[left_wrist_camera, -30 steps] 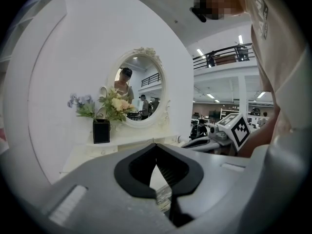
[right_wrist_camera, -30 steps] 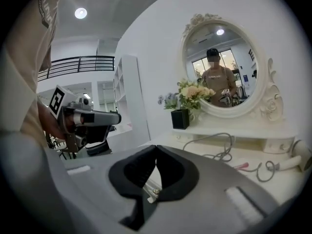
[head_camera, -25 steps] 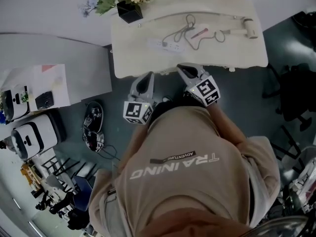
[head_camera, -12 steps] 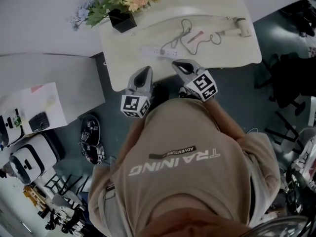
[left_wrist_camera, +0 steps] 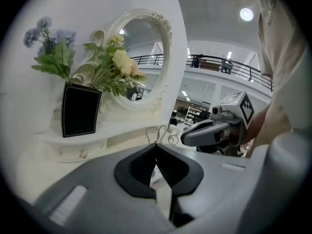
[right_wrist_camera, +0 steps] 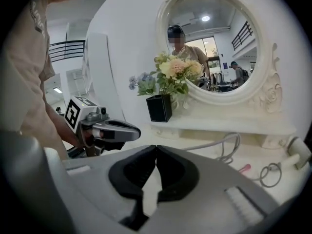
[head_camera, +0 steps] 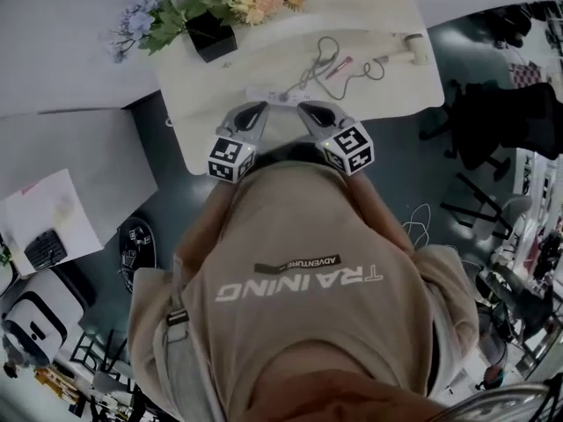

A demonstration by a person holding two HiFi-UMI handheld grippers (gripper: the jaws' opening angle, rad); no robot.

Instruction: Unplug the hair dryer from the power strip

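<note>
The white power strip [head_camera: 266,96] lies near the front edge of the cream vanity table [head_camera: 185,121]. A grey cord [head_camera: 318,54] runs from it in loops to the hair dryer [head_camera: 407,48], which lies at the table's right end and shows at the right edge of the right gripper view as hair dryer [right_wrist_camera: 298,150]. My left gripper [head_camera: 260,107] and right gripper [head_camera: 303,106] hover side by side just in front of the strip. Both are shut and hold nothing. In their own views the left gripper [left_wrist_camera: 156,147] and right gripper [right_wrist_camera: 156,149] have their tips touching.
A black vase of flowers [head_camera: 208,32] stands at the table's back left, and an oval mirror [right_wrist_camera: 217,43] behind. A pink item [head_camera: 339,66] lies by the cord. A white desk with papers [head_camera: 48,227] is on the left, dark chairs [head_camera: 493,121] on the right.
The person has stepped up to the table. Both grippers have moved forward from below the table edge to just over it, close to the power strip.
</note>
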